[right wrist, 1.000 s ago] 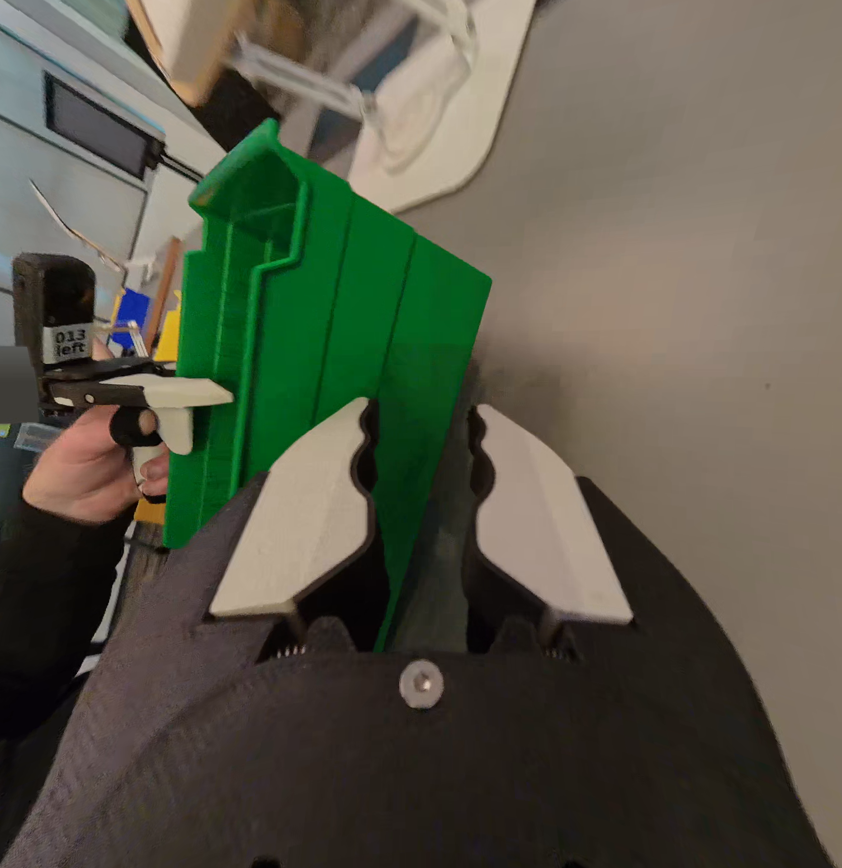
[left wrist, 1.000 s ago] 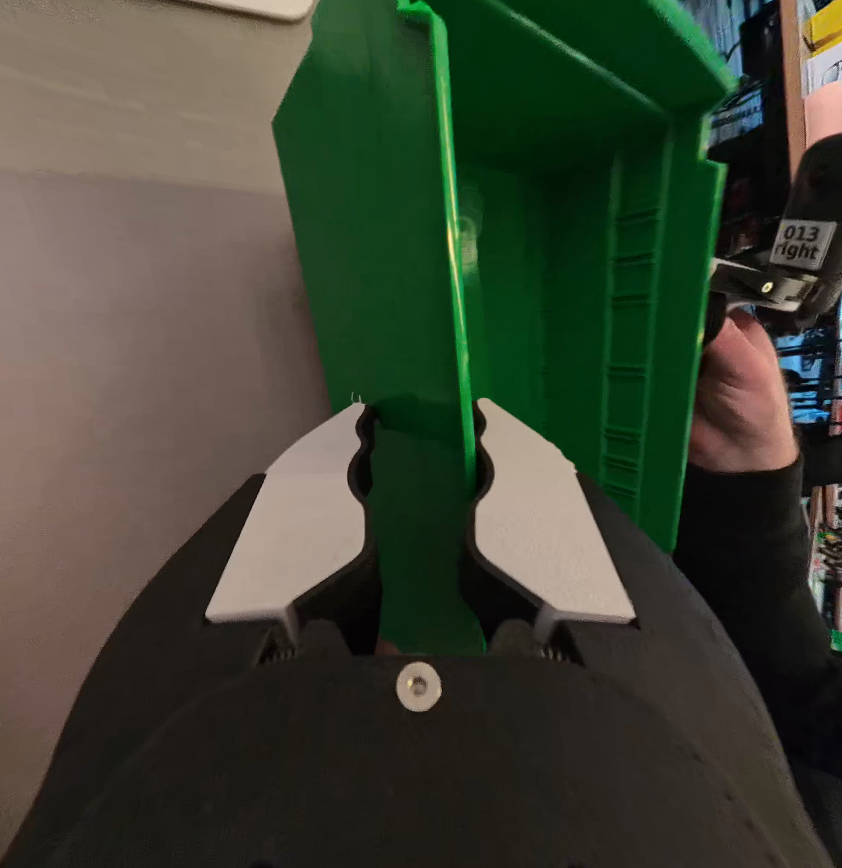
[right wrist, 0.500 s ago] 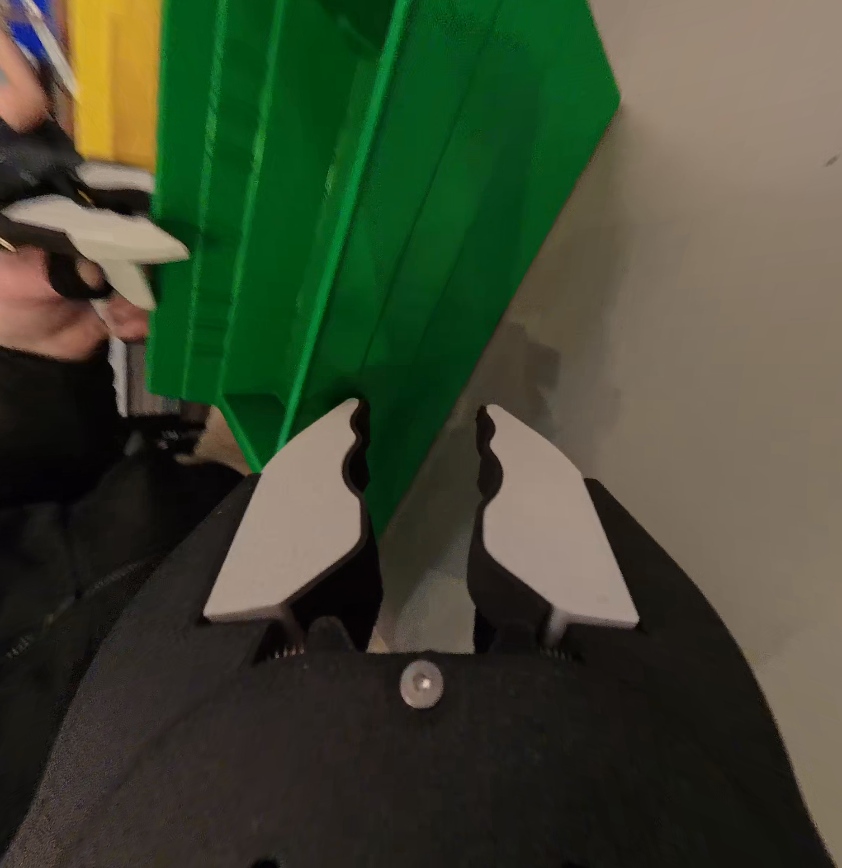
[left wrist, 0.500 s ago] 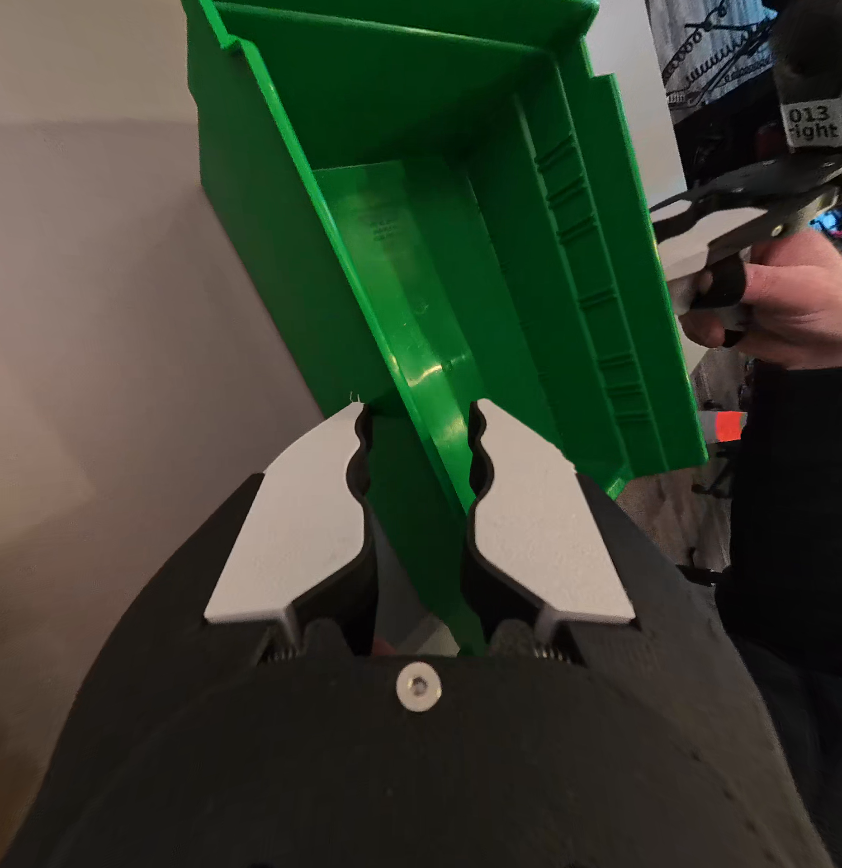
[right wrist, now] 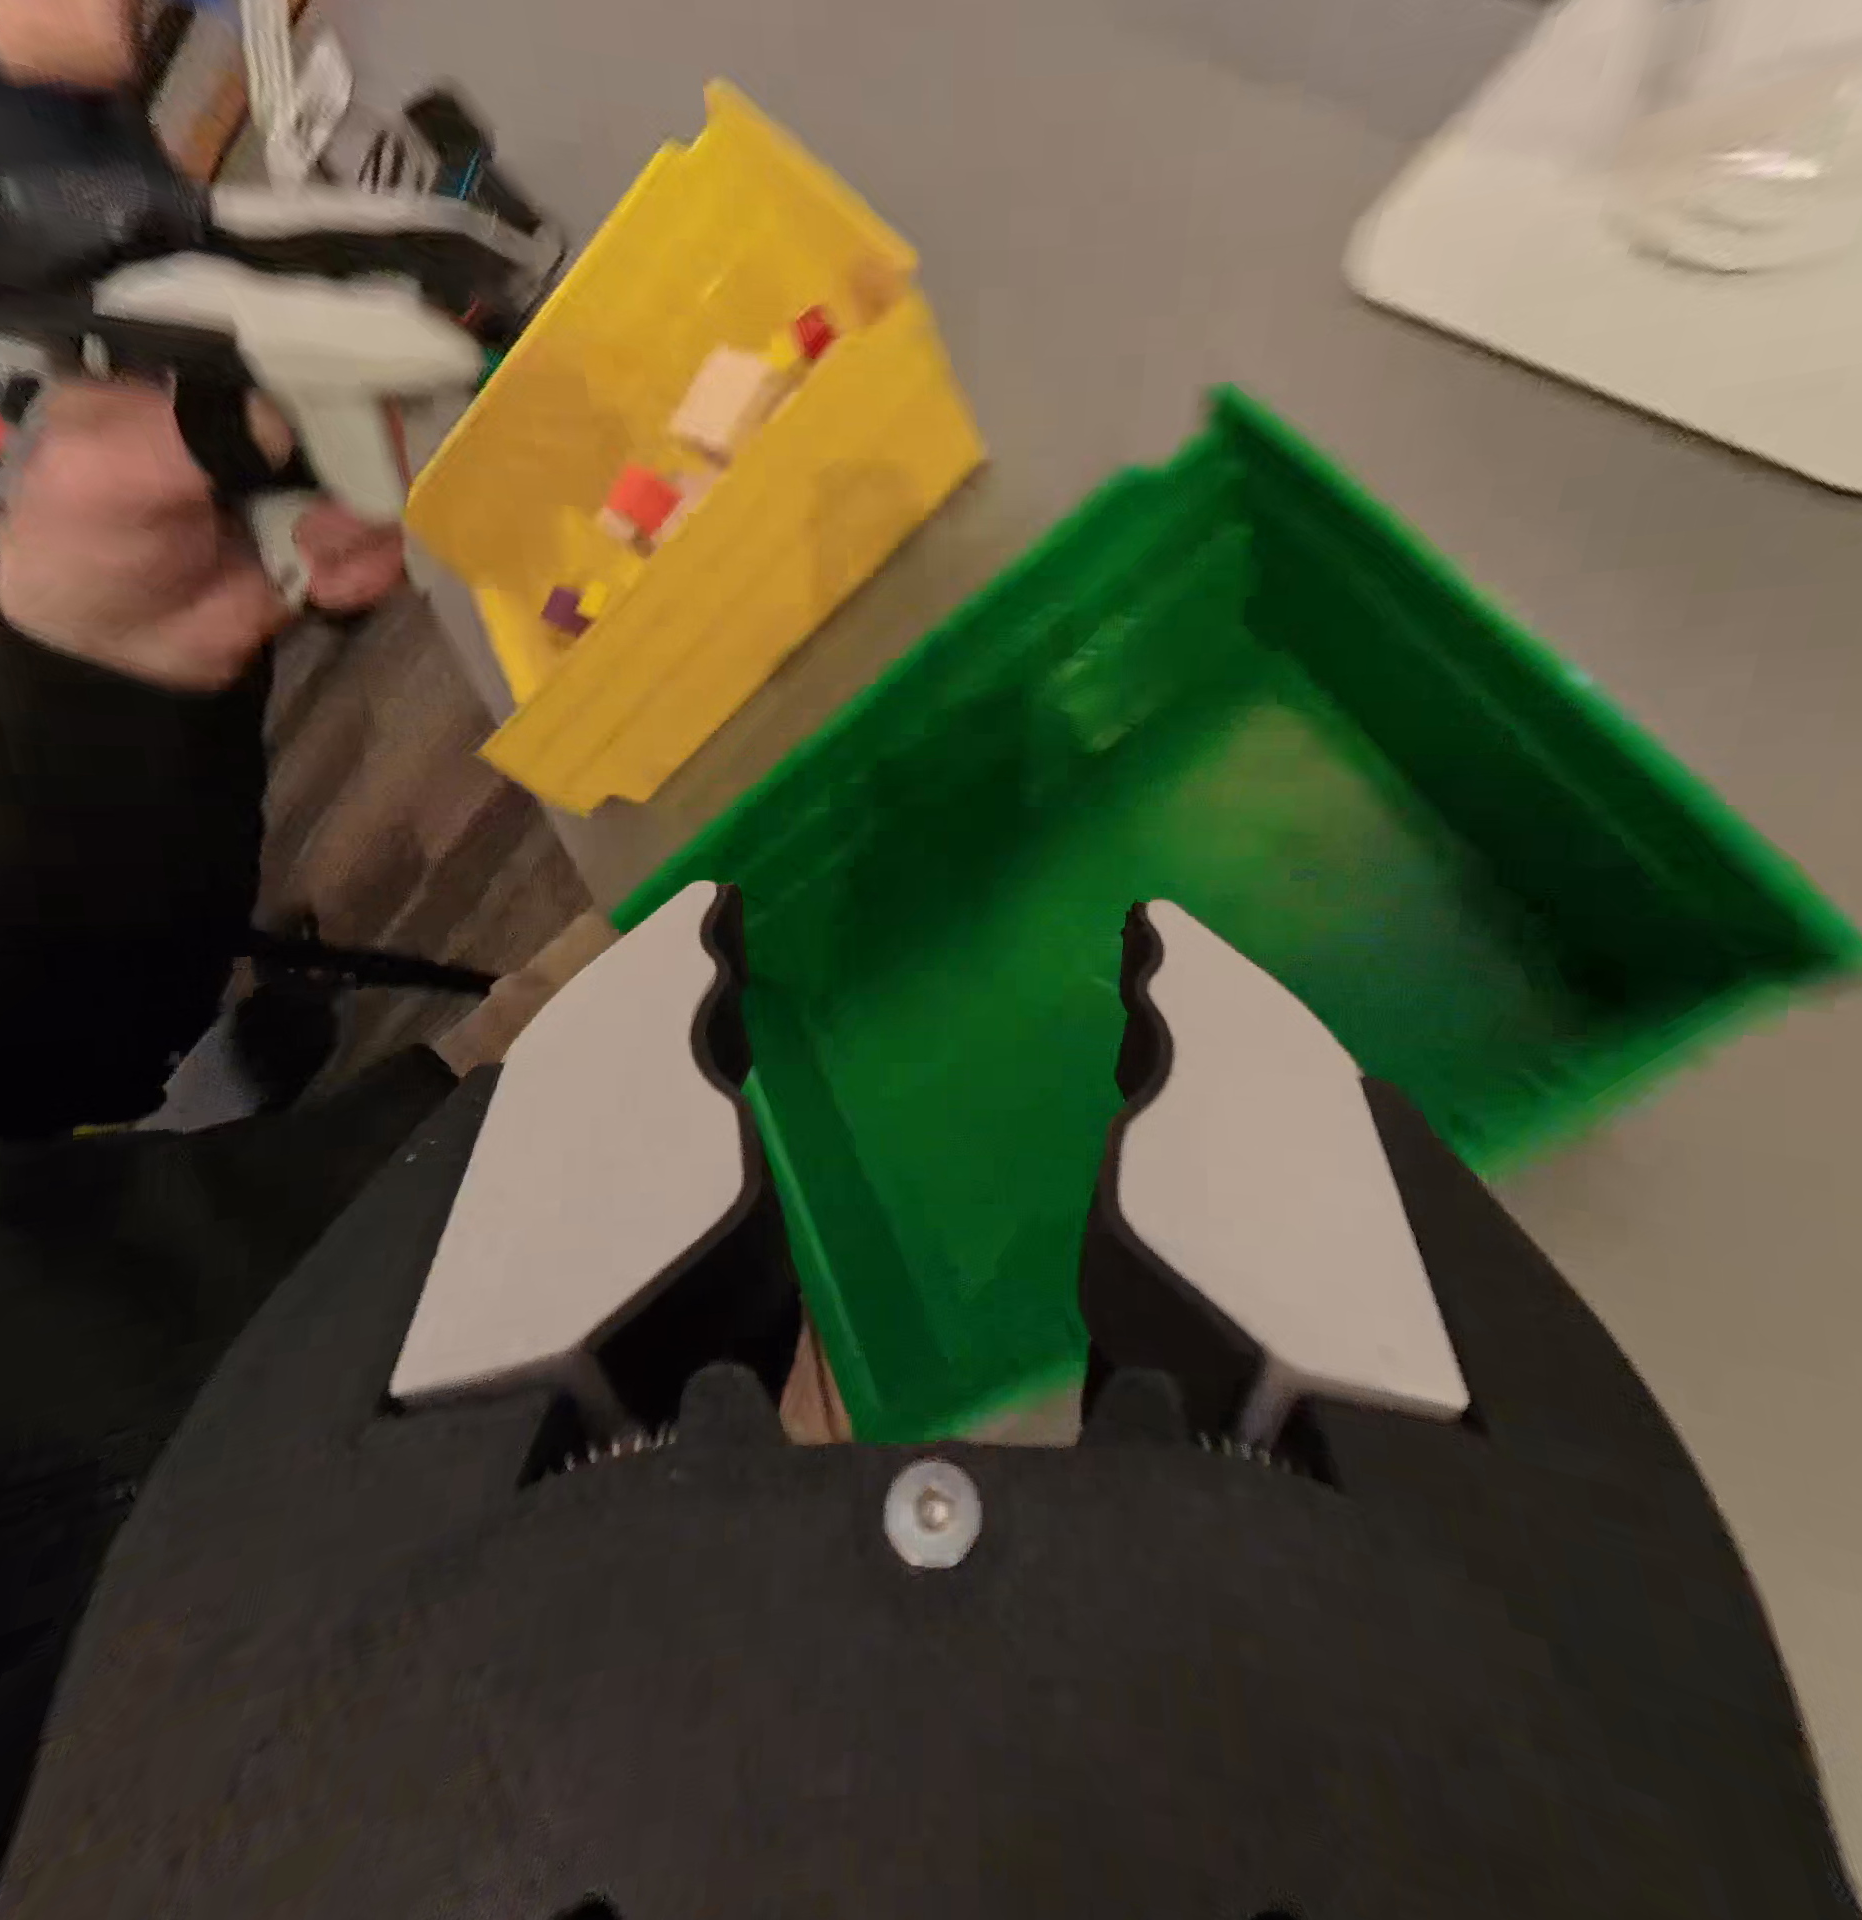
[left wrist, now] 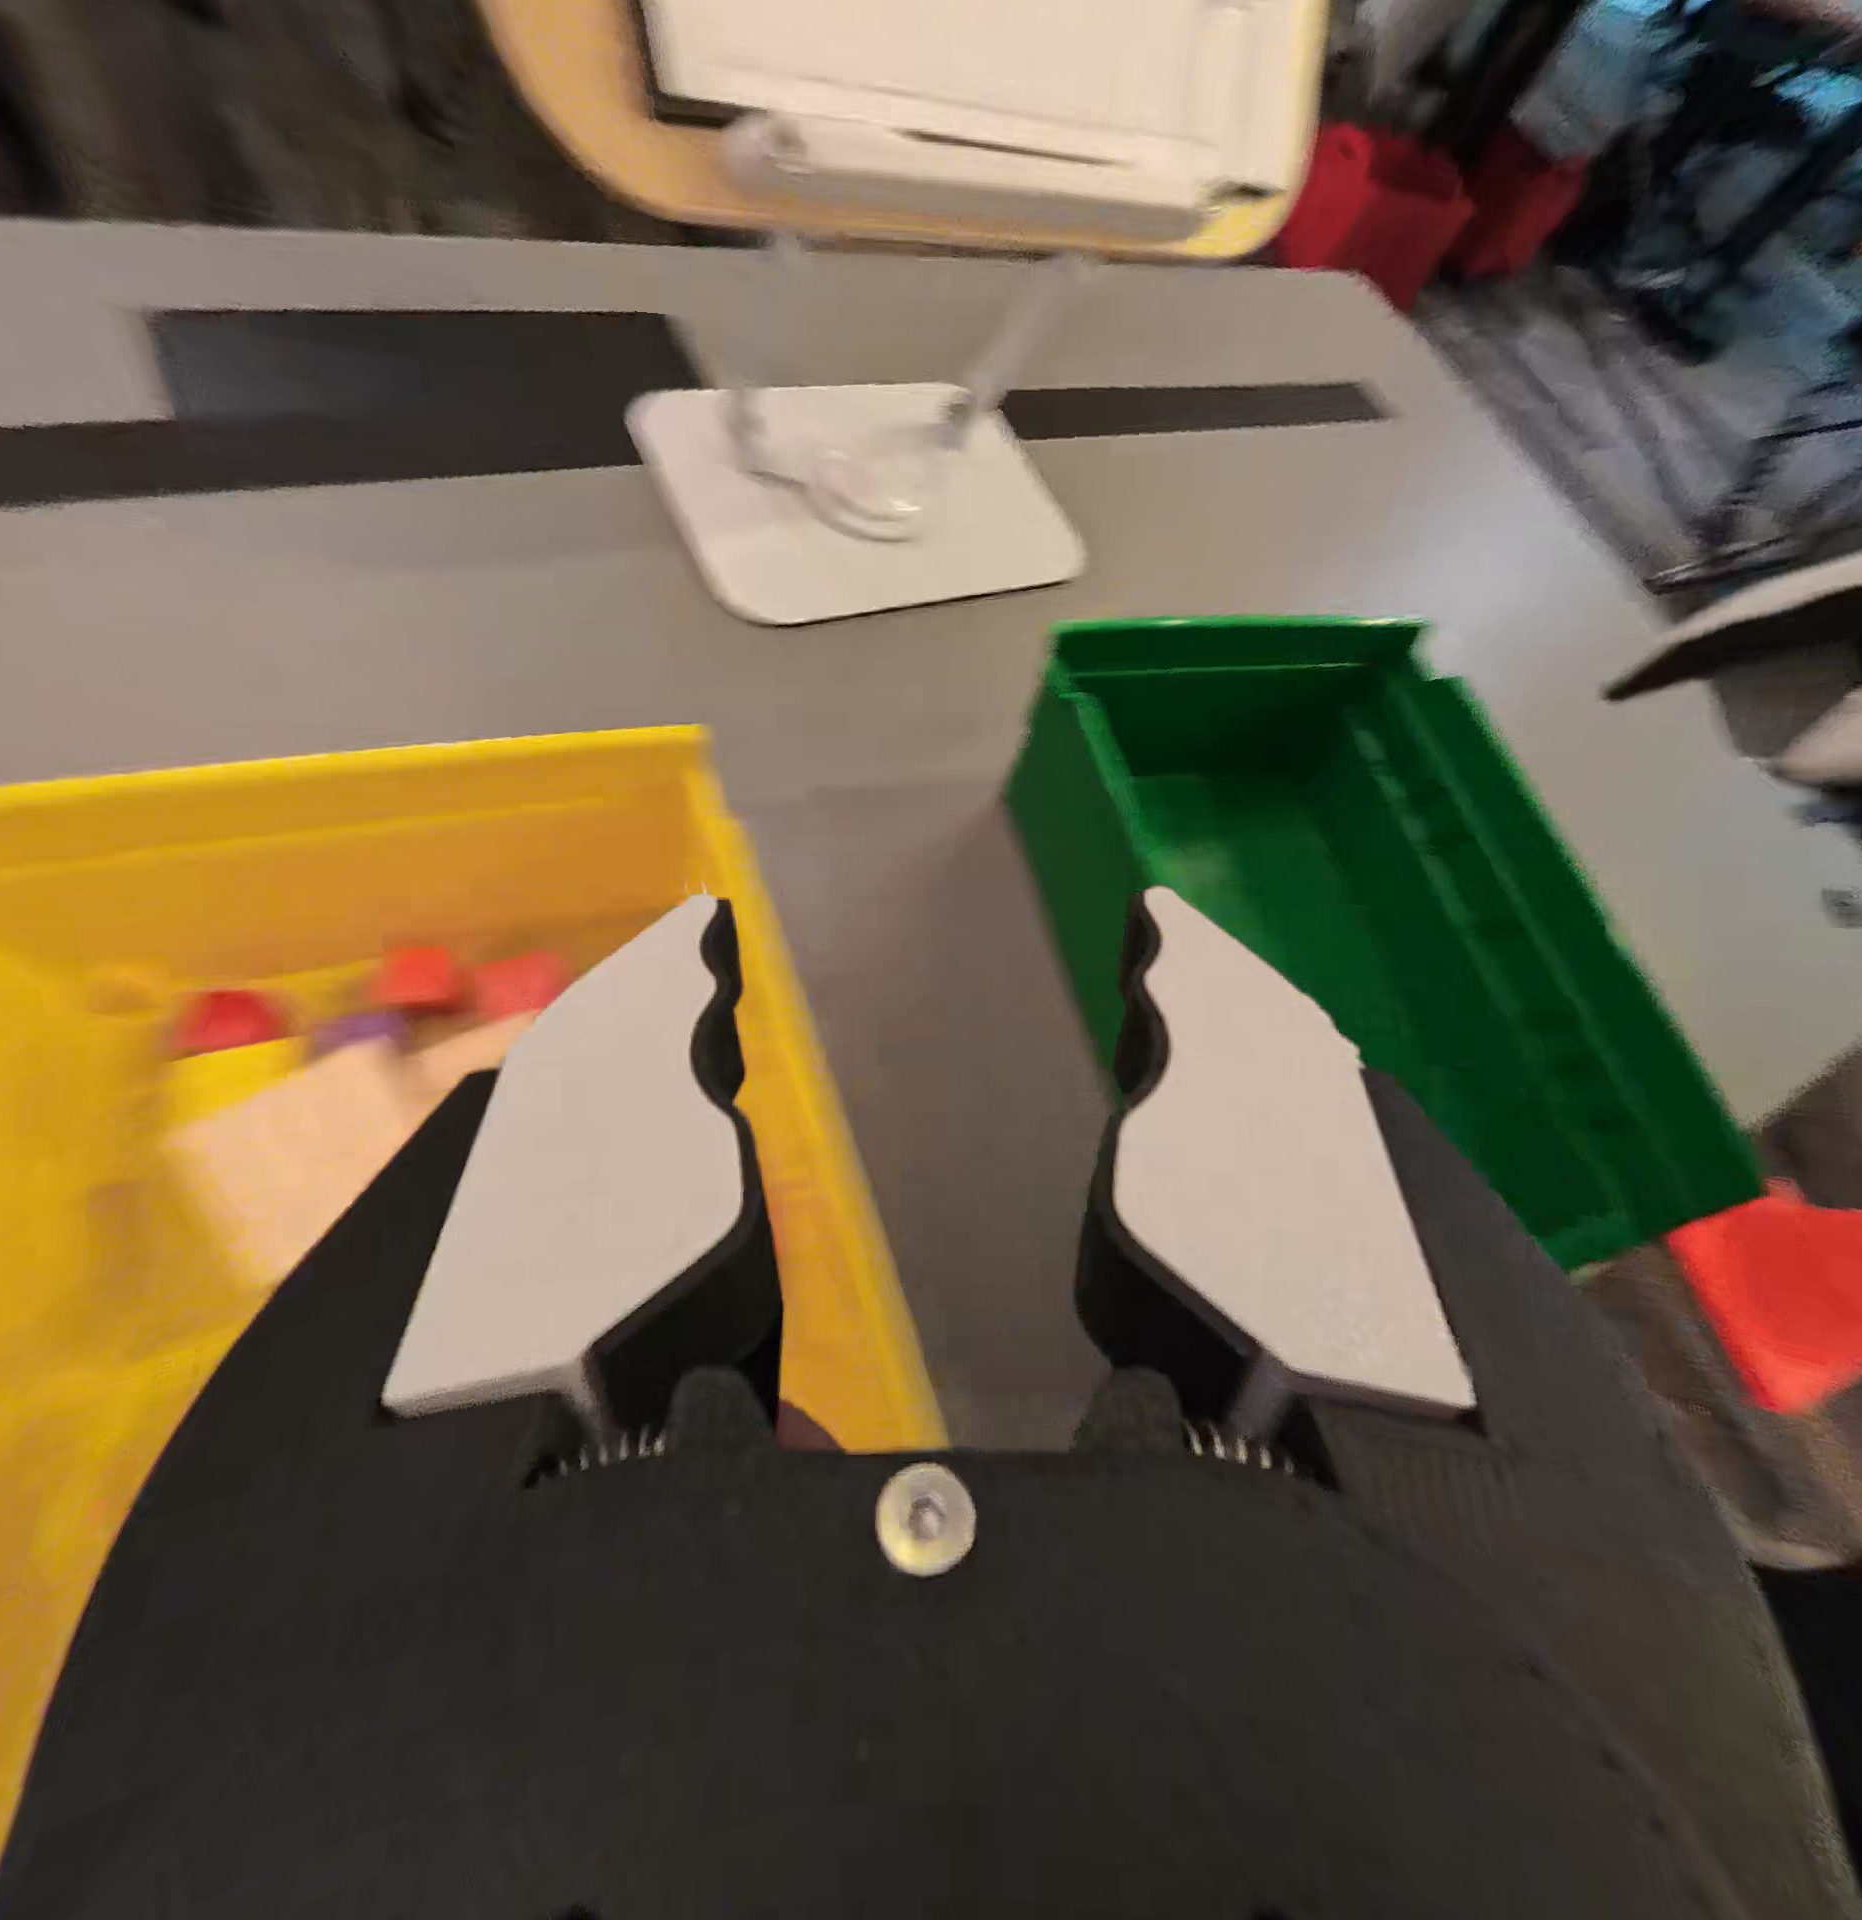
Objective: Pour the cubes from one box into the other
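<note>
The green box [left wrist: 1426, 935] stands upright and empty on the grey table [left wrist: 387, 623], to the right of the yellow box [left wrist: 335, 810]. The yellow box holds several coloured cubes [left wrist: 418, 977]. My left gripper [left wrist: 932, 935] is open and empty, above the yellow box's right wall and the gap between the boxes. My right gripper [right wrist: 932, 935] is open and empty, over the green box [right wrist: 1322, 831], whose near corner shows between its fingers. The right wrist view also shows the yellow box [right wrist: 802, 540], its cubes [right wrist: 641, 494], and the hand-held left gripper [right wrist: 283, 312] at upper left.
A white flat stand base [left wrist: 854, 520] lies on the table behind the boxes and also shows in the right wrist view [right wrist: 1633, 312]. The table's edge runs just past the green box's near end, with wooden floor [right wrist: 387, 831] below. An orange object [left wrist: 1789, 1299] sits off the table.
The green box was held up-ended by both grippers. It now stands upright on the table, and both grippers have opened, let go and drawn back above the boxes.
</note>
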A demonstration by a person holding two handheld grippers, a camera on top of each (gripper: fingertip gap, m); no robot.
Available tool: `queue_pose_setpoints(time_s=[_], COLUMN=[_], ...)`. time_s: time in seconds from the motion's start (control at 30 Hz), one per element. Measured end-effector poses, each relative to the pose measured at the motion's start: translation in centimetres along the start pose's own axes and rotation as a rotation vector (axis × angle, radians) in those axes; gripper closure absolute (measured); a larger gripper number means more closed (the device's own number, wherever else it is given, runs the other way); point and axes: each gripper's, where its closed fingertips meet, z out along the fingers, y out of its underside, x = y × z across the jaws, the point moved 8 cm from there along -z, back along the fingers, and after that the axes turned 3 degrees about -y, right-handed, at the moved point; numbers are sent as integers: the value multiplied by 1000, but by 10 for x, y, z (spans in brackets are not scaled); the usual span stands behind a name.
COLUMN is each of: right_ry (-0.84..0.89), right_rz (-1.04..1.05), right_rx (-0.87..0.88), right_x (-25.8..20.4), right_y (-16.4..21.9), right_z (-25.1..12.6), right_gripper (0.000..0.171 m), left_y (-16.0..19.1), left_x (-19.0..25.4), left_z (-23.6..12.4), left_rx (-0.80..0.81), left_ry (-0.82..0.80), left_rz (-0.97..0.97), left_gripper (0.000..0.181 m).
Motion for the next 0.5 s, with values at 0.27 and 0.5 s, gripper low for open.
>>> queue_pose_setpoints(time_s=[0.27, 0.5], right_ry=[-63, -21], right_rz=[-142, -85], right_rx=[-298, -468], right_x=[-83, -82], right_y=[-56, -57], right_z=[186, 282], right_gripper=[98, 104], left_y=[20, 60], left_x=[-166, -204], left_z=[-46, -9], left_rx=[-262, -648], left_ry=[-379, -271], left_rz=[36, 45], left_gripper=[111, 126])
